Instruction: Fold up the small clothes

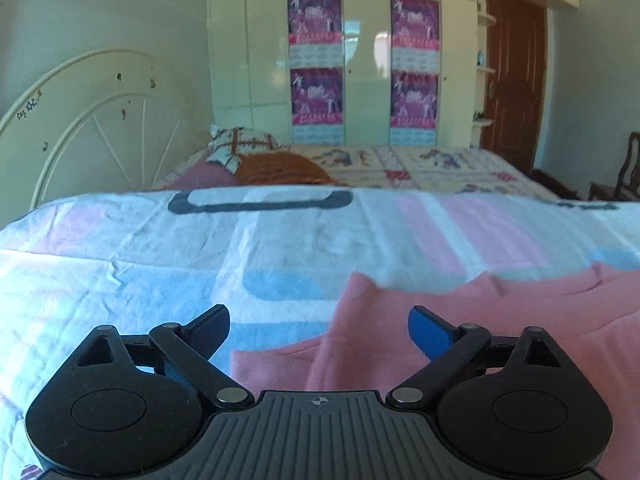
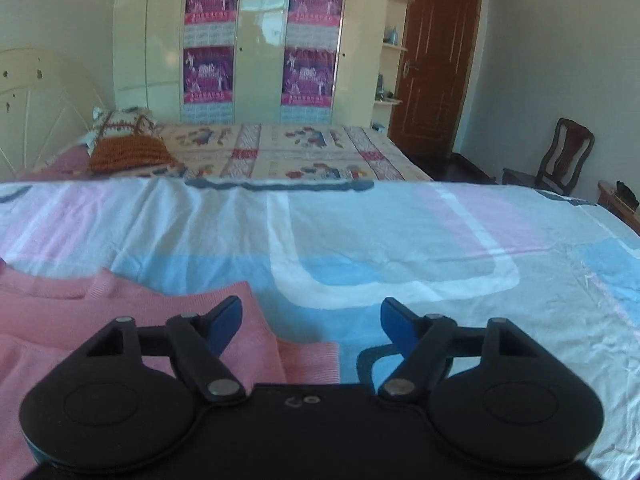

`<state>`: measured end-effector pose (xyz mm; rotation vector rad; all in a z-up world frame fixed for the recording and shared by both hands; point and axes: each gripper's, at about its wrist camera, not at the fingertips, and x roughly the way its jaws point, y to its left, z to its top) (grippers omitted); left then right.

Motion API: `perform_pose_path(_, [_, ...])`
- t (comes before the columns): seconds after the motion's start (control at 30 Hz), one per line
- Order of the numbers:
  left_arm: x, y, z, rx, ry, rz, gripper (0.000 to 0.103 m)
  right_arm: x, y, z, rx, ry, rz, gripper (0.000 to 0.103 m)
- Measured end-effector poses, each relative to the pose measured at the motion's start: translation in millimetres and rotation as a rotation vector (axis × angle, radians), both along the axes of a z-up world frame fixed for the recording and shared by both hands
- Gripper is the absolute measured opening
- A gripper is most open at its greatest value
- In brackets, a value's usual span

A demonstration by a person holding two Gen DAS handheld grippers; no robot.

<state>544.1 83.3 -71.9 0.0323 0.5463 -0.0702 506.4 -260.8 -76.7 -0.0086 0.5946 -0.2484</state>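
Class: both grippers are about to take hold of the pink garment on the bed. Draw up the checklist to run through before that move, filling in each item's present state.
1. Left gripper open, nothing between its fingers: ok.
2. Right gripper open, nothing held: ok.
3. Pink garment lying on the bedsheet: ok.
4. Garment smoothed flat: not ok, a fold stands up in the left wrist view.
5. Right gripper centred on the garment's edge: not ok, one finger is over cloth, the other over sheet.
6. Whole garment outline seen: cannot tell.
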Motion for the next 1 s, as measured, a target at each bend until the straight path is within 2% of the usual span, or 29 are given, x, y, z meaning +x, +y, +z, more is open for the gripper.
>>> perform_pose_path(0.03, [-6,-9,5,-0.035,-0.014,-0.055,0.095,-3,4,3,0.031,-0.009,0.04,0.036])
perform_pose_path(0.07, [-11,-22,8,-0.045,-0.023,-0.121,0.095,-2,11,3,0.064,0.005,0.091,0.011])
perform_pose_path(0.1, [-13,-38,9,-0.047,-0.02,-0.186,0.095,0,22,3,0.085,0.025,0.147,0.008])
perform_pose_path(0.17, [-12,-70,7,-0.072,0.018,-0.322,0.087,4,55,-1,0.078,0.047,0.258,0.008])
perform_pose_path(0.2, [-11,-84,6,-0.081,0.036,-0.375,0.078,5,73,-3,0.053,0.056,0.302,0.008])
perform_pose_path(0.23, [-11,-97,5,-0.085,0.046,-0.414,0.076,7,90,-4,0.044,0.068,0.348,0.008])
perform_pose_path(0.3, [-12,-117,3,-0.102,0.062,-0.478,0.076,13,111,-7,0.083,0.089,0.409,0.008])
perform_pose_path(0.43, [-9,-133,-10,-0.111,0.128,-0.509,0.076,23,131,-16,0.119,0.143,0.475,0.008])
perform_pose_path(0.47, [-7,-133,-14,-0.113,0.146,-0.498,0.076,24,133,-18,0.108,0.152,0.46,0.006])
perform_pose_path(0.53, [-5,-133,-24,-0.058,0.156,-0.455,0.076,25,131,-19,0.127,0.148,0.467,0.006])
perform_pose_path(0.6, [1,-123,-31,-0.009,0.131,-0.407,0.076,25,131,-19,0.063,0.138,0.457,0.01])
perform_pose_path(0.67, [7,-103,-31,-0.024,0.125,-0.353,0.081,27,116,-21,-0.039,0.123,0.34,0.013])
perform_pose_path(0.77, [9,-68,-30,-0.013,0.11,-0.223,0.098,33,55,-30,-0.088,0.14,0.038,0.011])
perform_pose_path(0.8, [10,-57,-30,-0.021,0.114,-0.168,0.101,29,32,-30,-0.021,0.119,0.017,0.007])
perform_pose_path(0.83, [12,-49,-32,-0.011,0.127,-0.11,0.101,26,20,-28,0.03,0.116,0.038,0.007])
perform_pose_path(0.93, [19,-31,-35,-0.102,0.16,-0.063,0.101,30,29,-28,-0.063,0.159,0.099,0.01])
perform_pose_path(1.0, [16,-41,-34,-0.05,0.169,-0.067,0.101,31,38,-27,-0.079,0.167,0.084,0.012])
